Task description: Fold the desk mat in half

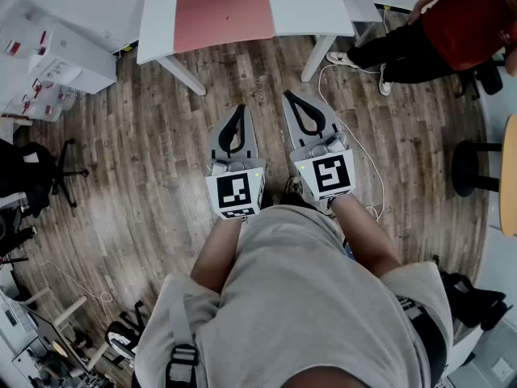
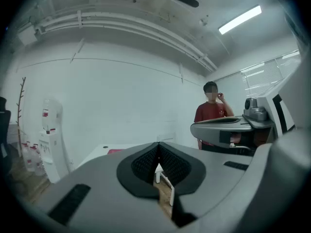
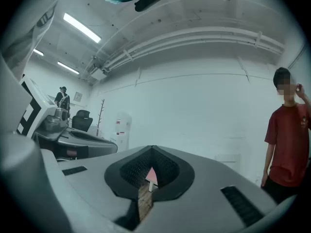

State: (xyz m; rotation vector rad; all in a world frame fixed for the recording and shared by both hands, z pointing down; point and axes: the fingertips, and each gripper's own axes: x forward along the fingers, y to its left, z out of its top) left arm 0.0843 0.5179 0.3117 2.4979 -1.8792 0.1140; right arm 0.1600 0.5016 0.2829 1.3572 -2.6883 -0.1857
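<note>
So, standing pose: I hold both grippers out in front of my body, side by side above the wood floor (image 1: pixel 145 136), pointing level toward the white table (image 1: pixel 311 6). My left gripper (image 1: pixel 240 108) sits just left of my right gripper (image 1: pixel 289 96), close but apart, with the marker cubes facing up at the head view. My left forearm (image 1: pixel 216 253) and right forearm (image 1: pixel 365 234) come out from under the grey shirt, elbows bent and tucked near my sides. In the left gripper view, the left gripper (image 2: pixel 158 145) has its jaws pressed together at the tips, gripping nothing; only floor and a table leg show through the loop behind the tips. In the right gripper view it's the same for the right gripper (image 3: pixel 152 149): tips together, empty, a bit of pink visible through the loop. The desk mat (image 1: pixel 222 10), pink, lies flat and unfolded on the left part of the tabletop, well apart from both grippers. A person in a red shirt (image 1: pixel 464 23) stands off to the right of the table, one hand raised toward the head in the gripper views.
</note>
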